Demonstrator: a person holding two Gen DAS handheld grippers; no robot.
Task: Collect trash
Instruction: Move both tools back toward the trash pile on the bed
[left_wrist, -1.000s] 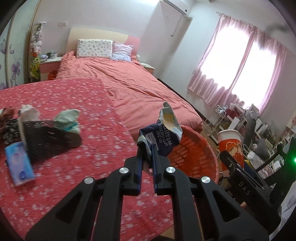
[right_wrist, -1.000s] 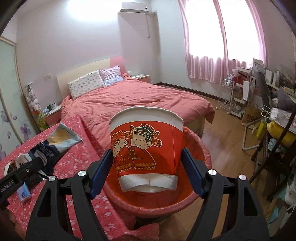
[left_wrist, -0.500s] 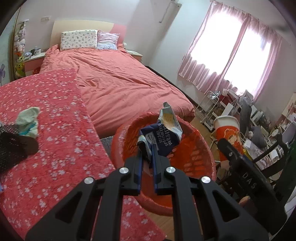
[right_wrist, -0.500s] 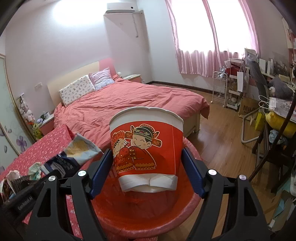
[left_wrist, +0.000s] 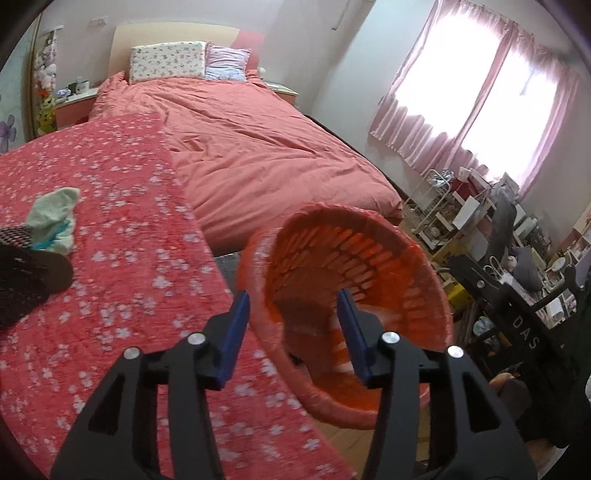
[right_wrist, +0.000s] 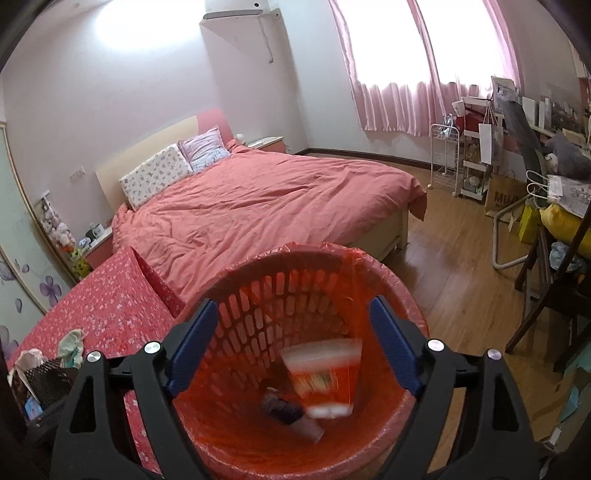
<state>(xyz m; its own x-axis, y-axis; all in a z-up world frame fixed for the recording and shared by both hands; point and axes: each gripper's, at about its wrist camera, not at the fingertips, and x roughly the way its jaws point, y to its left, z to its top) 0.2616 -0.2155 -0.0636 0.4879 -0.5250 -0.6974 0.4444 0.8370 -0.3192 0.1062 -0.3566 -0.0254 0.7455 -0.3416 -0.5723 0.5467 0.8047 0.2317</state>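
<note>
bed (right_wrist: 266, 199) far, beyond all | table (left_wrist: 110, 229) left, red flowered cloth | basket (right_wrist: 295, 369) near, just right of table | right gripper (right_wrist: 291, 347) over basket, jaws wide apart, empty | left gripper (left_wrist: 293, 326) astride basket's left rim, jaws apart, empty | cup (right_wrist: 321, 376) blurred, inside basket | wrapper (right_wrist: 284, 406) at basket bottom

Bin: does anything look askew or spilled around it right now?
Nothing spilled. The red cup lies tilted and motion-blurred inside the orange bin, on top of a dark wrapper, so it looks freshly dropped. Both tools, left and right, are open and empty. A crumpled tissue remains on the table.
</note>
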